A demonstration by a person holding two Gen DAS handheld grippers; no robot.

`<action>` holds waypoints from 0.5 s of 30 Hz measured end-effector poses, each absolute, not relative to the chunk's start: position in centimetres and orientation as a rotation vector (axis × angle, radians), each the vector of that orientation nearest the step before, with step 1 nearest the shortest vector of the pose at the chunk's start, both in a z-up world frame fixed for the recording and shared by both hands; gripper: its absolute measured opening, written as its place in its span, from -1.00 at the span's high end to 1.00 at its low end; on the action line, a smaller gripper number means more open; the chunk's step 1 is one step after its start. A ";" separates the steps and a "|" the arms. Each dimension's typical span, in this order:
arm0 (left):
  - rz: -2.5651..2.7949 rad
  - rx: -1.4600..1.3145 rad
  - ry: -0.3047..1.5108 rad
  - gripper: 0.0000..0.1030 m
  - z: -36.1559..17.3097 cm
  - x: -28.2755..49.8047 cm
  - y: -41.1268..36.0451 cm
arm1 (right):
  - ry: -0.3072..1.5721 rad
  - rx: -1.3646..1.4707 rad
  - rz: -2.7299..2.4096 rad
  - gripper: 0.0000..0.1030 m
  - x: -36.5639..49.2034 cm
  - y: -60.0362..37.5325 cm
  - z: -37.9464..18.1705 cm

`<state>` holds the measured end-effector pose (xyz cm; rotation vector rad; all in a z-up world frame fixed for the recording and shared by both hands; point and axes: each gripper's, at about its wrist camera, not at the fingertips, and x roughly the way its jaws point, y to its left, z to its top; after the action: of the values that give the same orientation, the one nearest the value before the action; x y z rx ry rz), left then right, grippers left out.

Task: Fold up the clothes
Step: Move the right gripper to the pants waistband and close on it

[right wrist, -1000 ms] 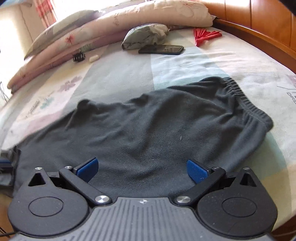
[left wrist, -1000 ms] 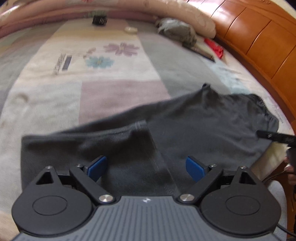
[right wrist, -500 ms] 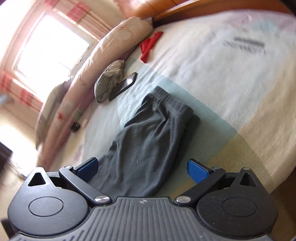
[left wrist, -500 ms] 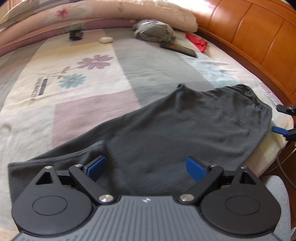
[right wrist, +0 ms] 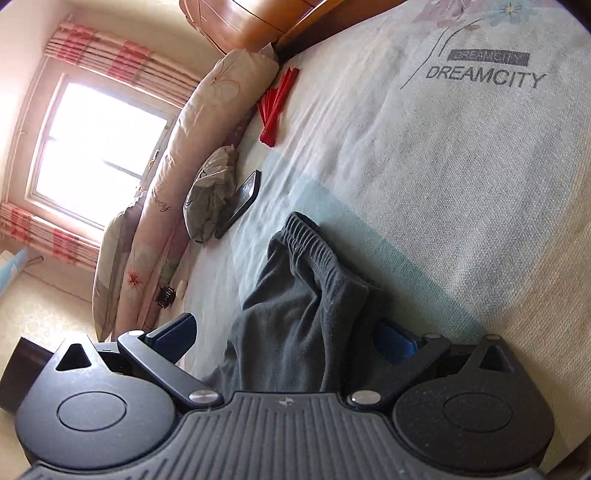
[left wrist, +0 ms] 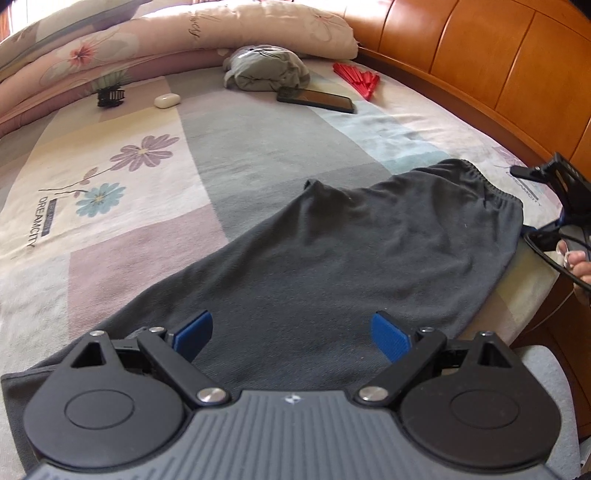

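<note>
Left gripper (left wrist: 291, 334): fingers spread wide, holding nothing, low over the near leg end of the trousers.
Right gripper (right wrist: 286, 338): rolled on its side at the waistband end, blue pads (right wrist: 173, 332) wide apart with the bunched cloth between them; whether they touch it, I cannot tell.
Trousers (left wrist: 351, 258): dark grey, laid flat across the near edge of the bed, elastic waistband (right wrist: 314, 247) to the right, legs running left.
Bedspread (left wrist: 258, 147): pastel patches, printed flowers and "DREAMCITY".
Phone (left wrist: 316, 99): black, lying flat well beyond the trousers.
Grey bundle (left wrist: 266, 70): just behind the phone.
Red fan (left wrist: 356, 77): near the wooden headboard (left wrist: 480, 55).
Quilt (left wrist: 184, 33): rolled along the far side.
Window (right wrist: 99, 151): bright, striped curtains.
</note>
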<state>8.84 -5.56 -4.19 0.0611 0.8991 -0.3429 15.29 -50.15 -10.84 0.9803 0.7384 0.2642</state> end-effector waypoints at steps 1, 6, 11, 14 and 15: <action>-0.346 0.064 0.900 -0.80 -4.2 8.9 -5.8 | 0.746 0.978 0.280 -1.00 15.1 -49.8 -10.9; -0.350 0.071 0.904 -0.80 -4.3 8.9 -6.2 | 0.745 0.950 0.307 -1.00 15.2 -49.2 -10.8; -0.356 0.061 0.887 -0.80 -3.9 8.6 -6.1 | 0.681 0.928 0.250 -1.00 16.6 -50.0 -10.6; -0.360 0.056 0.883 -0.80 -4.0 8.4 -5.7 | 0.669 0.952 0.246 -1.00 16.7 -50.1 -10.9; -0.357 0.052 0.887 -0.80 -4.1 8.5 -5.6 | 0.679 0.942 0.261 -1.00 16.6 -49.7 -10.9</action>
<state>8.50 -5.61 -4.07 0.0519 0.8872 -0.3566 16.63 -49.68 -10.90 0.9423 0.6790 0.2611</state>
